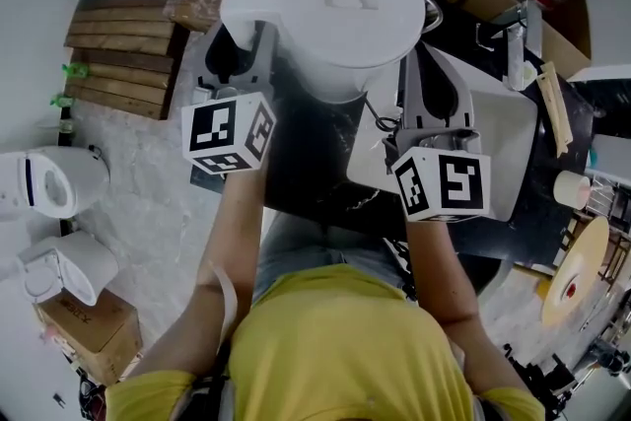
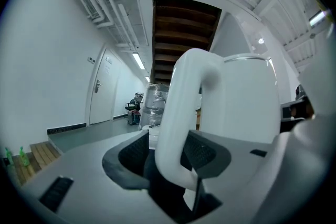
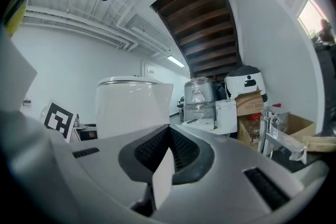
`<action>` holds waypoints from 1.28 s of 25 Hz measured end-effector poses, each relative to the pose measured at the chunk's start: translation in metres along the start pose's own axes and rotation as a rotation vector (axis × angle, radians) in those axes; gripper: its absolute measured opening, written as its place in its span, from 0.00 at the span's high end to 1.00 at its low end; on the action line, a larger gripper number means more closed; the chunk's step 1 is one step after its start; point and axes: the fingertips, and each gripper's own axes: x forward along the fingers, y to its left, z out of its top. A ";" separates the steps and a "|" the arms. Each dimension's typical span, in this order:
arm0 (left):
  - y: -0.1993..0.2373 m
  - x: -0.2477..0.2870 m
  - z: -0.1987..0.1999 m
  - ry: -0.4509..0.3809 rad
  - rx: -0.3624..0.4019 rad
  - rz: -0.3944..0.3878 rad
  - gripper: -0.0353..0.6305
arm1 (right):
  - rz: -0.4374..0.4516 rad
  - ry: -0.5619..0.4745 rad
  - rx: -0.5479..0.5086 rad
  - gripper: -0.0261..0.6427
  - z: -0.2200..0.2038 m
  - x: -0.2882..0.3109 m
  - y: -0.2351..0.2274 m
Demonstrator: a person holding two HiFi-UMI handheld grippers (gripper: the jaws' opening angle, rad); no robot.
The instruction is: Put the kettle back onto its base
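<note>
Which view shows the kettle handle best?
Left gripper view: the handle sits centre frame, clamped between the left gripper jaws. Head view shows it only from above, foreshortened, over that gripper. Right gripper view shows only the kettle body, no handle.

No wording can be read; print on the cardboard box (image 1: 84, 322) and an embossed mark on the kettle (image 1: 345, 25) are illegible.

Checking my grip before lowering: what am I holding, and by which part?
The left gripper clamps the kettle by its handle. The right gripper is shut on a thin white strip.
</note>
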 end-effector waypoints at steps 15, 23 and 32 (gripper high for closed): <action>-0.018 -0.052 0.023 0.000 -0.004 -0.007 0.66 | 0.023 -0.032 -0.024 0.94 0.021 -0.035 0.021; -0.045 -0.087 0.042 0.003 -0.005 -0.070 0.66 | 0.041 -0.055 -0.054 0.94 0.034 -0.055 0.035; -0.085 -0.120 0.053 -0.005 -0.004 -0.132 0.66 | 0.057 -0.072 -0.068 0.94 0.043 -0.076 0.043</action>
